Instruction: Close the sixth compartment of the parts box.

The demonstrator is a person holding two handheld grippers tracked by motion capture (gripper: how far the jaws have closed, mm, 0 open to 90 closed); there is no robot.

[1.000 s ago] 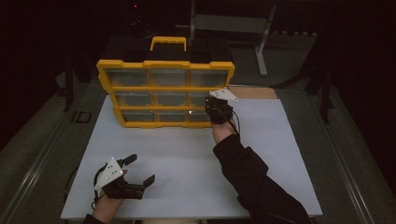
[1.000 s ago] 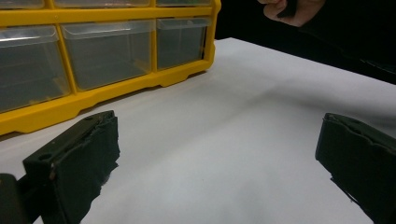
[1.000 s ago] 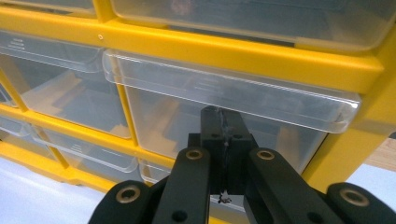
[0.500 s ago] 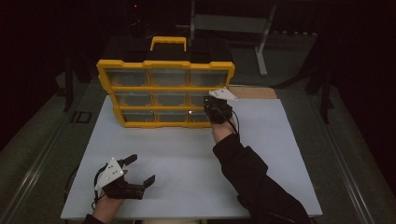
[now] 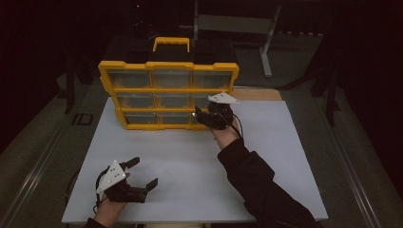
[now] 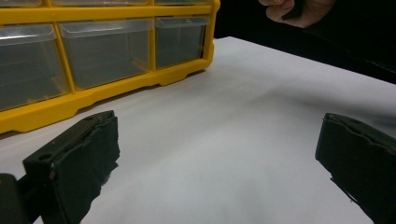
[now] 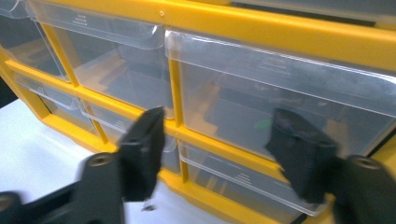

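Dark surroundings frame a white bench [image 5: 190, 161] on which a yellow organiser [image 5: 168, 95] with clear plastic drawers stands upright near the far edge, its carry handle on top.

Nearest the person, well short of the organiser, the left gripper [image 5: 138, 176] rests low over bare bench with its jaws wide apart and nothing between them; the left gripper view looks along them toward the organiser's lower row.

Farther on, the right gripper [image 5: 202, 117] is up against the organiser's front at its lower right corner. Its jaws have just been opening and now stand apart, straddling the yellow divider between two drawers [image 7: 280, 107] without pressing on anything.

The organiser looks like stiff, light plastic, and standing on edge it would probably tip backward if pushed high up. Each drawer front is smooth, likely slippery and thin; the raised lip along a drawer's top edge seems the best place to pinch, pulling straight out.

Open bench lies in front of the organiser and to its right, giving room to draw a drawer forward. Behind the organiser little bench is left before the far edge.
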